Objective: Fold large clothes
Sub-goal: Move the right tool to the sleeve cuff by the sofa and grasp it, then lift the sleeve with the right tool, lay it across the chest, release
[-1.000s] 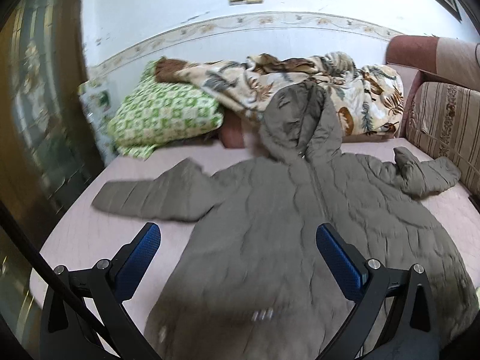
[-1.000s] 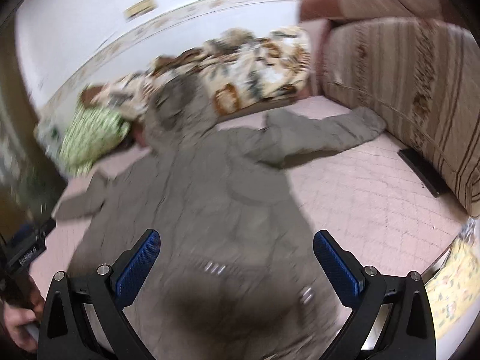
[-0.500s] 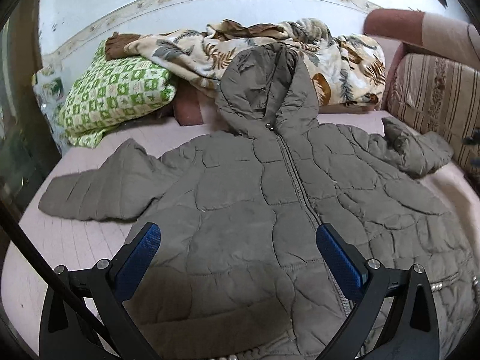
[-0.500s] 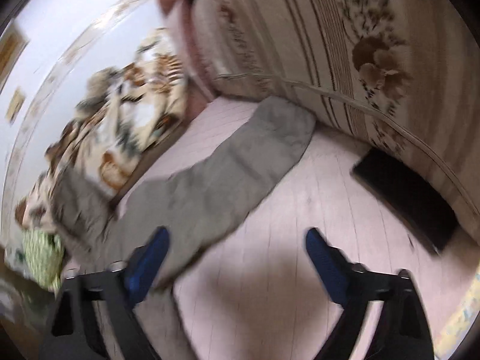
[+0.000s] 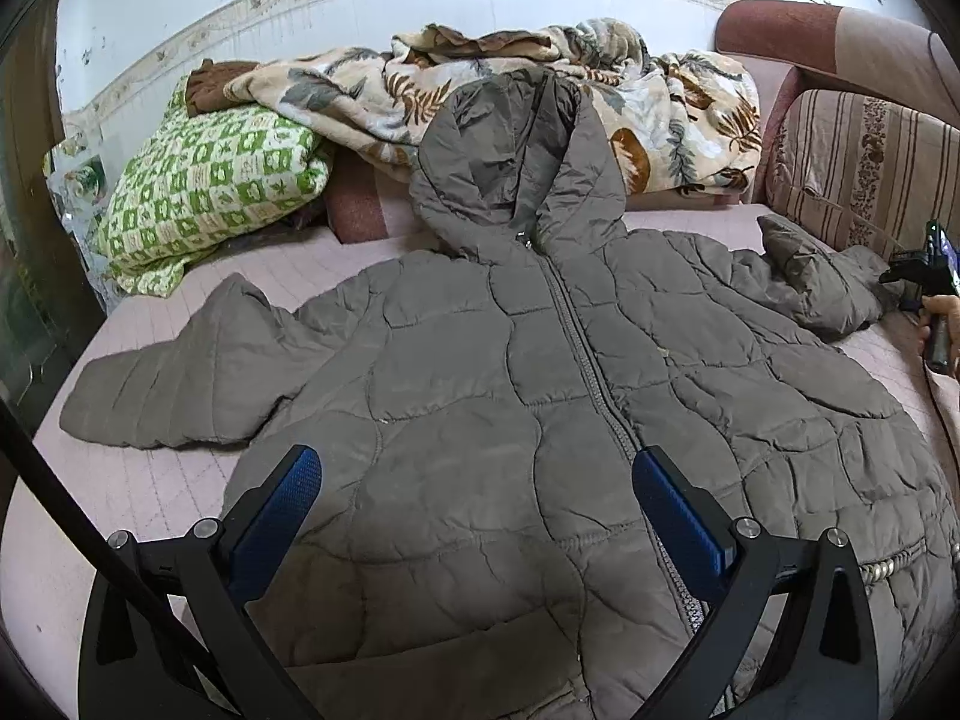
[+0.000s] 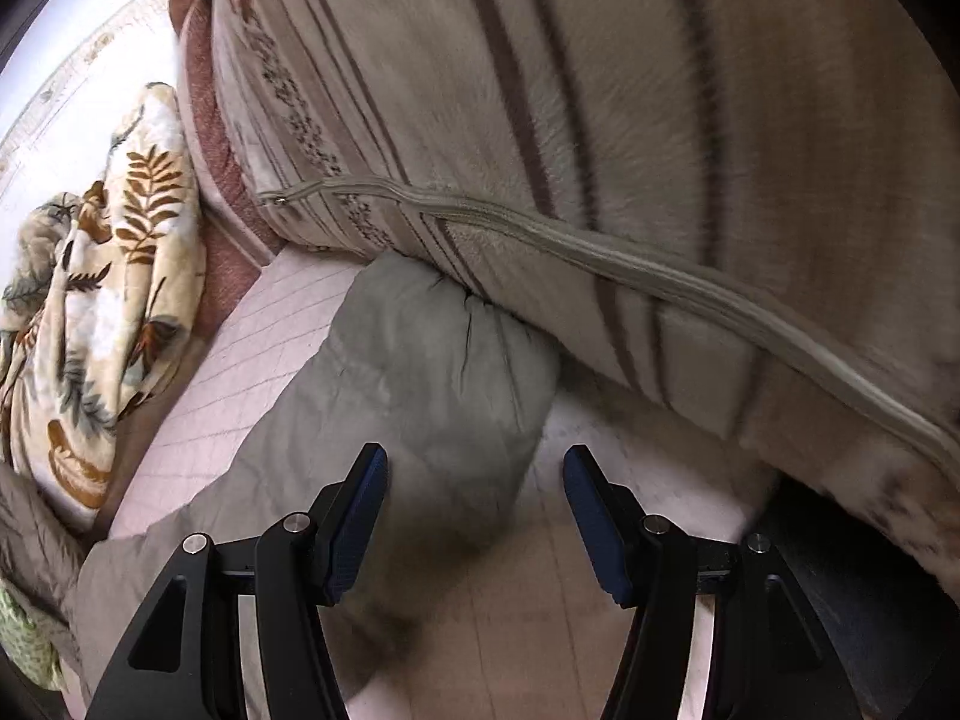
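A large olive-grey quilted hooded jacket (image 5: 540, 396) lies spread front-up on a pink bed, zipped, hood toward the wall, both sleeves out sideways. My left gripper (image 5: 474, 480) is open and empty, hovering over the jacket's lower front. My right gripper (image 6: 474, 474) is partly open and empty, close above the cuff end of the jacket's right sleeve (image 6: 420, 372), which butts against a striped cushion. The right gripper also shows in the left wrist view (image 5: 930, 276) at the far right, beside the sleeve end.
A striped beige sofa cushion (image 6: 600, 150) stands right behind the sleeve end. A leaf-print blanket (image 5: 540, 78) and a green checked pillow (image 5: 210, 180) lie along the wall. The pink bed sheet (image 5: 150, 492) shows left of the jacket. A dark flat object (image 6: 870, 618) lies under the cushion edge.
My right gripper swung right and dropped down to the right sleeve's cuff, and its jaws narrowed. My left gripper came closer over the jacket's front and stays open.
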A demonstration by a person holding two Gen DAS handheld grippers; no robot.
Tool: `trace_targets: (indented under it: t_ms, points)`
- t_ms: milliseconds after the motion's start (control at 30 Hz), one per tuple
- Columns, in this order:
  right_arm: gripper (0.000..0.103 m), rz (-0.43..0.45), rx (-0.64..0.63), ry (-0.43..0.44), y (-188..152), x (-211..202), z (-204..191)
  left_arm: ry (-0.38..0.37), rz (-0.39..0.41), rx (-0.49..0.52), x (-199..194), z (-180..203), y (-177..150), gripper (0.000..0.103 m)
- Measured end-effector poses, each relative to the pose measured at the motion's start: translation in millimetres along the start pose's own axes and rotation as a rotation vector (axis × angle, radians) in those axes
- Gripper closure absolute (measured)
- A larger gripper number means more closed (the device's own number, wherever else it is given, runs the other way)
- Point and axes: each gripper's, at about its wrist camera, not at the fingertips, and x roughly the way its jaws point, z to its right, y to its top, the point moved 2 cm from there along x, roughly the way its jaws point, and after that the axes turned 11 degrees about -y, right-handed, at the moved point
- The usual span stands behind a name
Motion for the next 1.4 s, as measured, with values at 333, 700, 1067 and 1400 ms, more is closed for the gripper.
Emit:
trace_targets:
  t_ms: [333,700,1067,1400]
  points:
    - [0.088,0.146,-0.013,0.045,3.0,-29.8,-2.5,0.004,-0.006,-0.008,2.6,-4.2,-0.8,0.000]
    - [0.089,0.449,-0.114,0.056,35.2,-216.2,-35.1,0.033,0.059,-0.046,-24.8,-18.8,3.0,0.000]
    - [0.089,0.527,-0.347,0.295,-25.1,-375.6,-158.1,0.085,0.097,-0.122,-53.4,-58.2,0.1,0.000]
    - [0.089,0.434,-0.644,0.454,-176.7,-397.7,-300.5,0.124,0.120,-0.228,-79.8,-110.2,-13.2,0.000]
